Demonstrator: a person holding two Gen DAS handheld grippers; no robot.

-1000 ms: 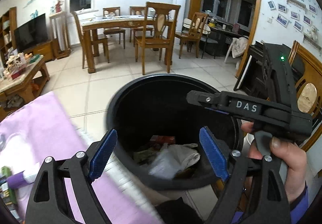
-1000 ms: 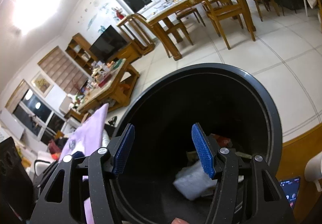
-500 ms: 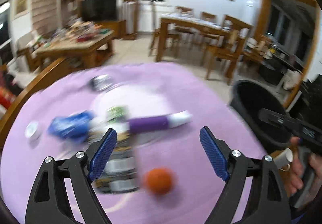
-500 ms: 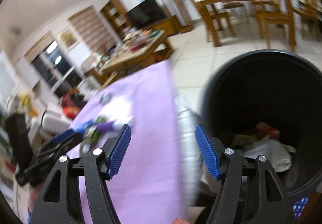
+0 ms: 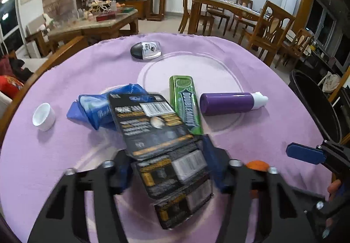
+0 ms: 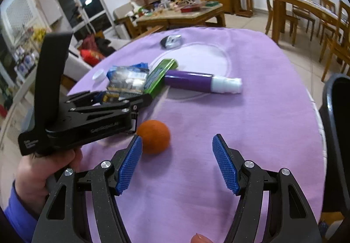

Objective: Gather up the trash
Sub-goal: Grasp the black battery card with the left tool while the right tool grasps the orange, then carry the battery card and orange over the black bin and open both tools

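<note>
Left gripper: jaws just closing around black packaging strip, contact blurred. Strip overlaps blue wrapper, beside green gum pack. Right gripper: jaws wide, empty; orange ball touching left jaw.

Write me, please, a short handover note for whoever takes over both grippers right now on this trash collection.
Left gripper: jaws have just been closing on the black card packs, pads seemingly against their edges; the packs lie on the purple cloth.
Right gripper: open, just widened, empty, beside the orange ball.
Also on the cloth: blue wrapper, green gum pack, purple tube, white cap, grey-white case. The black bin stands at the table's right edge.
Done: none of these is binned; the bin's inside is not visible.
Left: carry the packs to the bin, then the rest.
</note>
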